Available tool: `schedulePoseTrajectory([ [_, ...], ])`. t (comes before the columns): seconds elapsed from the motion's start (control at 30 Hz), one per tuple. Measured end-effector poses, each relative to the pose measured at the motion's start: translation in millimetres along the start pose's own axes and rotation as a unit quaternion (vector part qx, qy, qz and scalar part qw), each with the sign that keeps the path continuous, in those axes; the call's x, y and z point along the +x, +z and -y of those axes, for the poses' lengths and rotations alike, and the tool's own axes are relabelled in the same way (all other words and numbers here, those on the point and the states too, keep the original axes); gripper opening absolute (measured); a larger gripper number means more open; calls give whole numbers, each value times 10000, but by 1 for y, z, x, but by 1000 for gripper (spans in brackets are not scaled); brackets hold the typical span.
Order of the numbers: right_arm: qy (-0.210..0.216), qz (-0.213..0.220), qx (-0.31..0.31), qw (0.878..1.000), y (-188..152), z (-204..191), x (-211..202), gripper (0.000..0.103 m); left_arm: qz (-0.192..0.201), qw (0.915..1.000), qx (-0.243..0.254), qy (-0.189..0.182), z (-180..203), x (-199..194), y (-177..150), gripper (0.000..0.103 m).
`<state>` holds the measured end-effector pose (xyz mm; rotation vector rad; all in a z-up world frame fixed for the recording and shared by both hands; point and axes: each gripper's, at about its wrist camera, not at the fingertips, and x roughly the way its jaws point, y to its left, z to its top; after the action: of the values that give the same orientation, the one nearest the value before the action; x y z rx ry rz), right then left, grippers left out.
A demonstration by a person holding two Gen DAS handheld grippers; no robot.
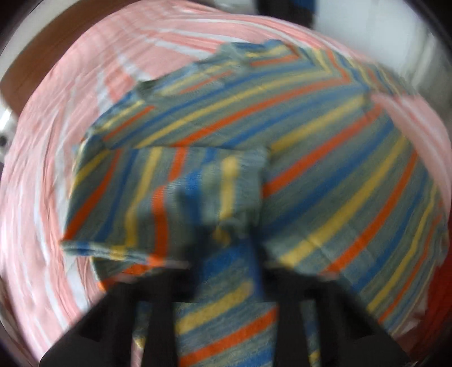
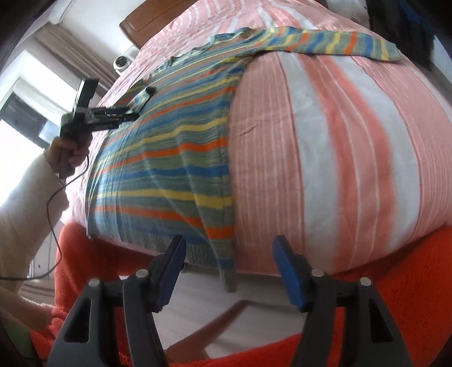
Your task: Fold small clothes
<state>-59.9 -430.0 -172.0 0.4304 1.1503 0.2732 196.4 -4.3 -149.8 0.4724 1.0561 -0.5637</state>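
Nearest in the right wrist view, the right gripper (image 2: 228,271) is seen with its blue-padded jaws spread apart and nothing between them; it is held above the near edge of the bed, over an orange fleece garment (image 2: 395,282) worn by the person. Just beyond the jaws, the hem of the striped sweater (image 2: 169,158) is draped over the bed's near edge, and one corner is left hanging down between the fingers' line of sight.

The sweater is laid flat on the pink-and-white striped bedspread (image 2: 339,141), its body towards the left side and one sleeve stretched out across the far part of the bed to the right. To the left, the left gripper (image 2: 132,113) is held by a hand (image 2: 70,152) in a white sleeve, a thin cable trailing down from it. Its jaws are clenched on the cuff of the other sleeve, which is lifted over the sweater's body. In the blurred left wrist view, the left gripper (image 1: 226,242) is seen pinching that striped fabric (image 1: 325,169).

Farther off, a wooden headboard (image 2: 147,25), curtains and a bright window (image 2: 25,107) are seen.
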Motion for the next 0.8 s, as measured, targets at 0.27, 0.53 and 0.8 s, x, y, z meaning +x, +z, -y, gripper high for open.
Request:
schedulePoseTrajectory([
  [0.27,49,319,-176,9993,7,-11,-9,64,1336,9206,-3596,726,-166,-110,-64,6],
  [0.53,200,266,-218,9992,11,-16,1,64,586,8419,-5115,1614,-229,-91,-163,5],
  [0.8,-1,226,-415,9989,7,-27,0,64,402,8332,-5288,1569,-218,-70,-189,26],
])
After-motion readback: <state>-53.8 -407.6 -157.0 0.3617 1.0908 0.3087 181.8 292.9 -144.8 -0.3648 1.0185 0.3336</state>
